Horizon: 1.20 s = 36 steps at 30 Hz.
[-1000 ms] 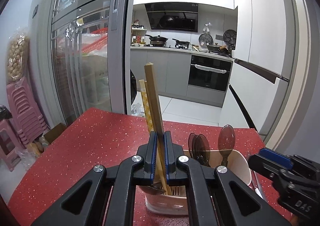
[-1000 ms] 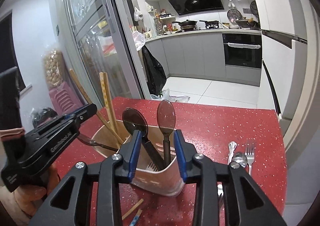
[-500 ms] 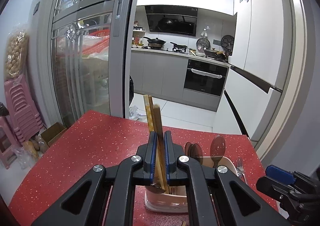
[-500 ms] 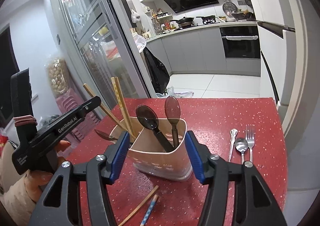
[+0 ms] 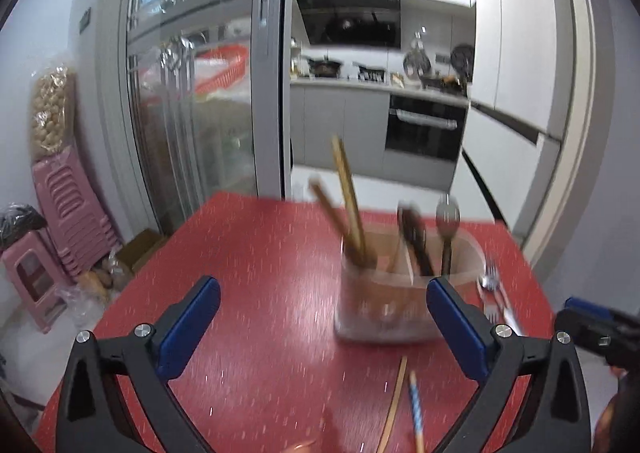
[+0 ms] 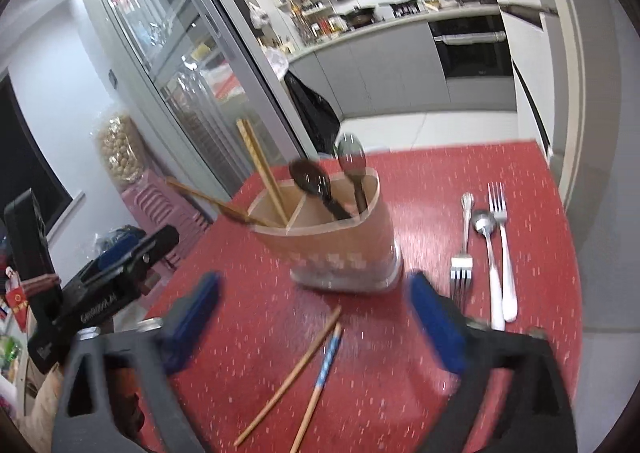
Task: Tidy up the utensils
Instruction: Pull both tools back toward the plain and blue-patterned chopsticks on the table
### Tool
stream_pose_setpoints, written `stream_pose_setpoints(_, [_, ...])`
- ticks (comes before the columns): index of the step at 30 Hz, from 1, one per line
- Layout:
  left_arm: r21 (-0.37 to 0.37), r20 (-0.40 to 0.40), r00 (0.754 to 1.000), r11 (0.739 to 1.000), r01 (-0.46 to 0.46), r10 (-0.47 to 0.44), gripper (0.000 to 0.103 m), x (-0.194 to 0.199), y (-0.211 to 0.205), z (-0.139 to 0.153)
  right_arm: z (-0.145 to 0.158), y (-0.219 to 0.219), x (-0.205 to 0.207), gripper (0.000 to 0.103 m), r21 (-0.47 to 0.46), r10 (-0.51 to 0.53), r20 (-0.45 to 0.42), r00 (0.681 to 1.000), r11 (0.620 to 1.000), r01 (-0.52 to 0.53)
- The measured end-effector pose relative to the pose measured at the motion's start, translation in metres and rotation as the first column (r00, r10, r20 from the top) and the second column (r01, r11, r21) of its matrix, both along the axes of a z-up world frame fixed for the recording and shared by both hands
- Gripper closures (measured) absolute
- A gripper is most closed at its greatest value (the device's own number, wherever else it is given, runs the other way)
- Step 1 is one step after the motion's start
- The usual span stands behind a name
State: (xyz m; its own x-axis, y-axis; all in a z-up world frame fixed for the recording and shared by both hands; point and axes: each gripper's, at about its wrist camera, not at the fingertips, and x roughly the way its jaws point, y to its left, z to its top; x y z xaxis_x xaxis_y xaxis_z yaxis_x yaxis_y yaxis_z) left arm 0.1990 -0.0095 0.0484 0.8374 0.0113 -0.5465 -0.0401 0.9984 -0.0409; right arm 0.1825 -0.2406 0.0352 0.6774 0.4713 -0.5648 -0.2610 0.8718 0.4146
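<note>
Since a second ago you've let go of the wooden chopsticks (image 5: 348, 209), now leaning in the beige divided plastic utensil holder (image 6: 340, 249) on the red speckled table (image 5: 256, 273). Your left gripper (image 5: 320, 329) and right gripper (image 6: 316, 325) both gape wide, holding nothing.

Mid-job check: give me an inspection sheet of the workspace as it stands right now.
Surface: red speckled table.
Job's things: divided utensil holder holds chopsticks in one compartment, two dark spoons in another. Two loose chopsticks lie in front of it. Two forks and a metal spoon lie to its right.
Clutter: nothing seen on the table.
Grippers: left gripper open, empty; right gripper open, empty.
Cables: nothing seen.
Surroundings: glass sliding door, kitchen with oven, pink stools.
</note>
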Motion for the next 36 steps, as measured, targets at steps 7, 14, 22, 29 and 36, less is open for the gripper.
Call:
stream_pose_setpoints(7, [0.04, -0.124, 0.992, 0.999, 0.035, -0.03, 0.0, -0.029, -0.004, -0.04, -0.018, 0.01, -0.016, 0.0, -0.044, 0.007, -0.124, 0.992, 0.999, -0.012])
stream_pose_setpoints(14, [0.039, -0.215, 0.975, 0.997, 0.06, -0.05, 0.0, -0.048, -0.005, -0.071, -0.037, 0.026, -0.028, 0.0, -0.133, -0.008, -0.204, 0.979, 0.991, -0.02])
stream_pose_setpoints(22, [0.041, -0.268, 0.962, 0.998, 0.053, -0.04, 0.0, -0.052, 0.009, -0.087, -0.057, 0.041, -0.025, 0.0, -0.17, -0.034, -0.287, 0.957, 0.985, -0.015])
stream_pose_setpoints(29, [0.042, -0.311, 0.95, 0.998, 0.052, -0.036, 0.0, -0.048, 0.021, -0.1, -0.072, 0.055, -0.014, 0.001, -0.228, -0.058, -0.354, 0.933, 0.973, -0.026])
stream_pose_setpoints(36, [0.045, -0.344, 0.938, 0.997, 0.061, -0.042, 0.0, -0.044, 0.028, -0.111, -0.091, 0.066, 0.004, 0.021, -0.278, -0.076, -0.446, 0.892, 0.959, -0.057])
